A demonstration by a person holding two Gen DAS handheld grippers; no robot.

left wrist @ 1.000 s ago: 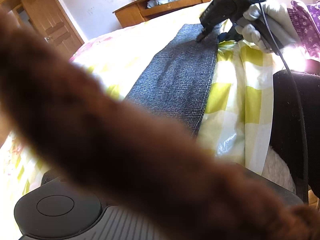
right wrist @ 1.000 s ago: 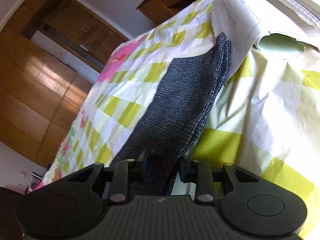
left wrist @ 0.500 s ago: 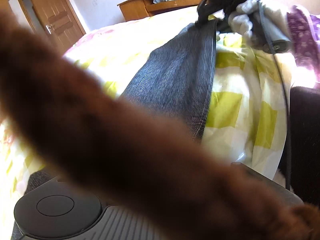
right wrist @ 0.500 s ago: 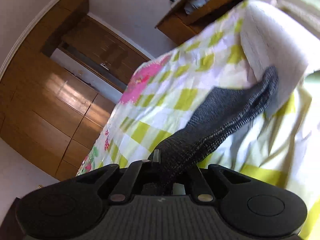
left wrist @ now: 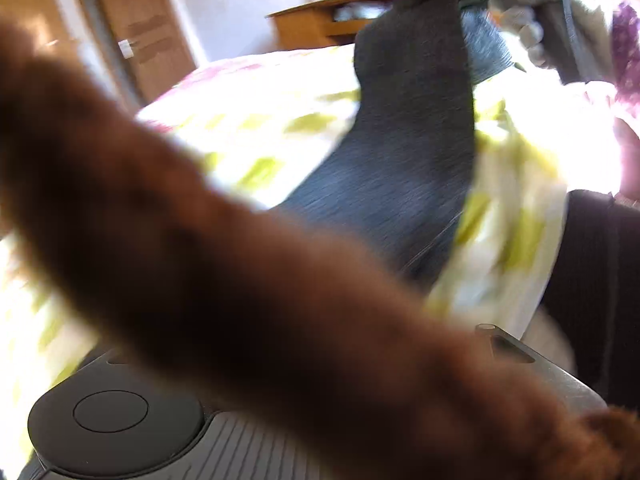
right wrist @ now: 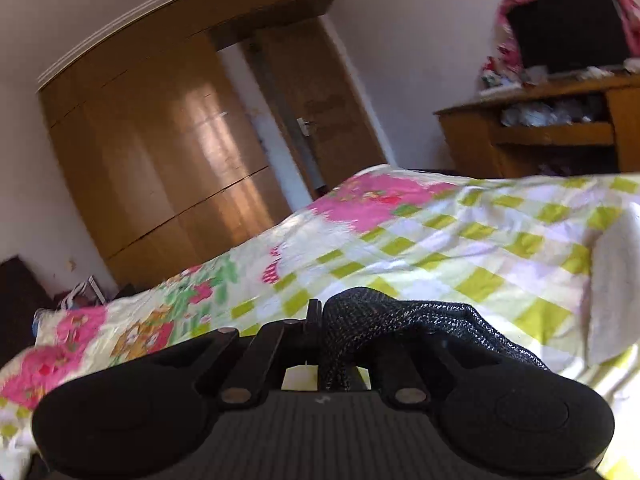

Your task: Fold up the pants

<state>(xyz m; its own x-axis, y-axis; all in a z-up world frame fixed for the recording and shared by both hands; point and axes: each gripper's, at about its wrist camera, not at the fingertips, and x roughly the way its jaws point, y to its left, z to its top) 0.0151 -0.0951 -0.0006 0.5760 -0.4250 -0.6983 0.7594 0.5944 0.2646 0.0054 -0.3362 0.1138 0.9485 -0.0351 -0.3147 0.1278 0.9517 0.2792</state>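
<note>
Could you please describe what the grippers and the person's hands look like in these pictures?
Both grippers are matte black plastic with ribbed tops and round side discs. The right gripper has silver pivot pins. A black cable runs along its handle, held in a light grey glove beside a purple flowered sleeve.

I saw the bed (right wrist: 460,236) in its checked cover beyond my jaws, a white folded blanket (right wrist: 614,280) lying right of them.

Coarse woven dark pants (right wrist: 384,316), matt black plastic tongs (right wrist: 320,320), glossy wooden wardrobe (right wrist: 168,176).
</note>
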